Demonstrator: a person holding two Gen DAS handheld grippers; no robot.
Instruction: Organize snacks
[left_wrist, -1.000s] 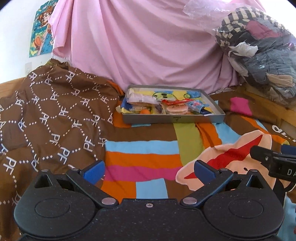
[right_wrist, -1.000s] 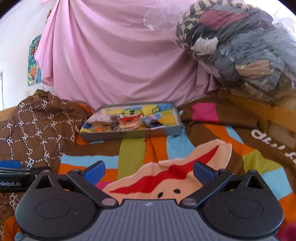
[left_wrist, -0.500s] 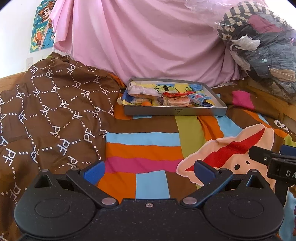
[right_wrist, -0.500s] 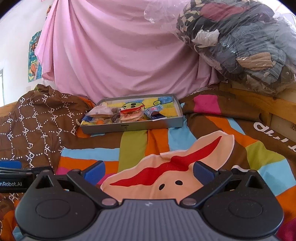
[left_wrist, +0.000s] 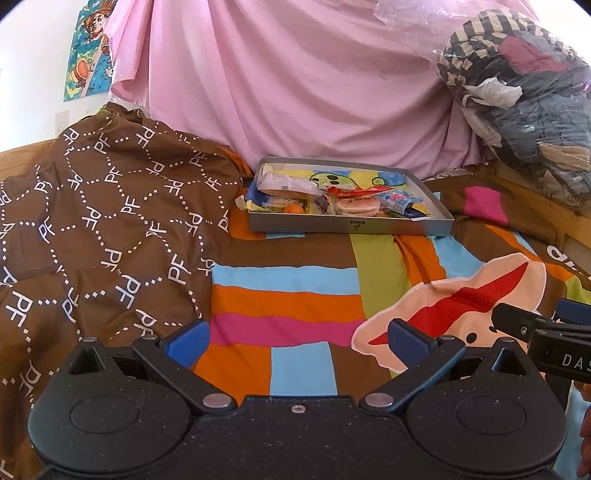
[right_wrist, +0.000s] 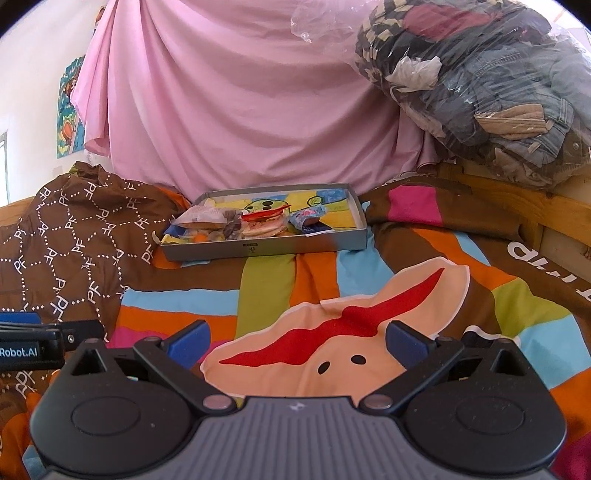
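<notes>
ok, both tongs empty and spread wide: left tongs (left_wrist: 297, 338) and right tongs (right_wrist: 297, 338) hover low over the striped bedspread (left_wrist: 288, 302), well short of the goods. snacks sit heaped in the grey tray (left_wrist: 351, 223) at the far end of the bed, below the pink sheet (left_wrist: 295, 81). wrapped round cakes (left_wrist: 356, 206) and a clear-bagged bun (left_wrist: 286, 182) look light, crinkly, slippery and crushable, i'd guess. pinch wrapper seams or edges, not the middle. tray is stiff; soft bedding under it may let it tip.
</notes>
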